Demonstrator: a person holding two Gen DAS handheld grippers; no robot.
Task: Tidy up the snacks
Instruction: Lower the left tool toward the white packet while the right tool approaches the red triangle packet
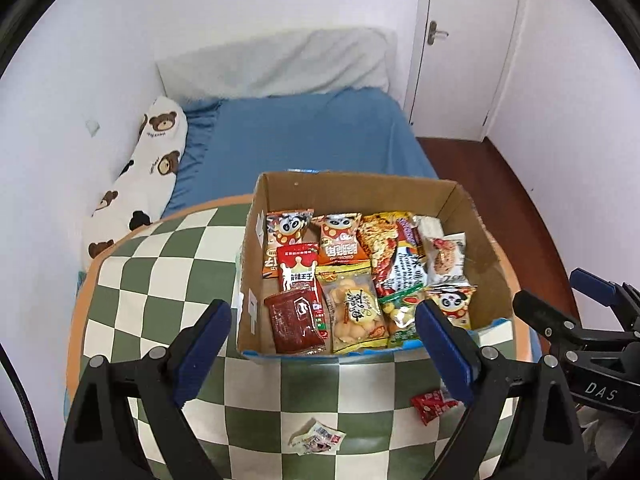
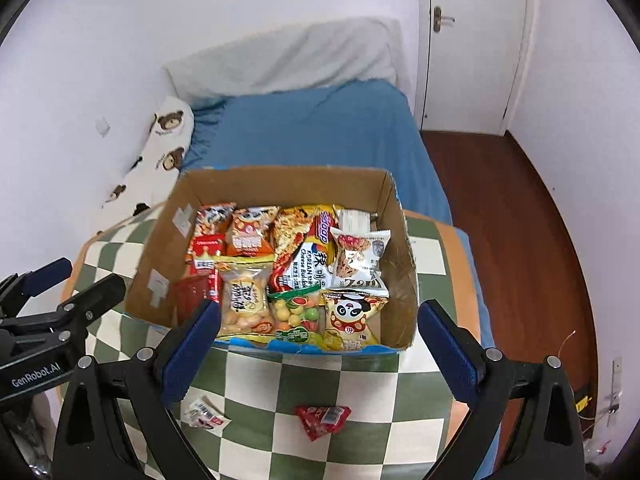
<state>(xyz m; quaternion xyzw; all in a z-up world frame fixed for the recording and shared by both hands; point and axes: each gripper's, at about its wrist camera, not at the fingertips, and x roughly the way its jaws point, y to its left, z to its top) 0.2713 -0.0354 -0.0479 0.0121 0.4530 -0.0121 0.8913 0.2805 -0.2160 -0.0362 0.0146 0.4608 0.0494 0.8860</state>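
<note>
A cardboard box (image 1: pixel 460 204) (image 2: pixel 160 248) full of several snack packets stands on a green and cream checkered cloth (image 1: pixel 172 280) (image 2: pixel 304 376). A small red packet (image 1: pixel 434 402) (image 2: pixel 323 420) and a small white packet (image 1: pixel 318 438) (image 2: pixel 205 414) lie on the cloth in front of the box. My left gripper (image 1: pixel 322 350) is open and empty, above the cloth near the box's front wall. My right gripper (image 2: pixel 320 350) is open and empty, above the red packet. Each gripper shows at the other view's edge.
The cloth covers a round surface at the foot of a blue bed (image 1: pixel 312 136) (image 2: pixel 320 128). A bear-print pillow (image 1: pixel 152 160) lies along the left wall. A white door (image 1: pixel 464 40) and dark wood floor (image 2: pixel 508 216) are to the right.
</note>
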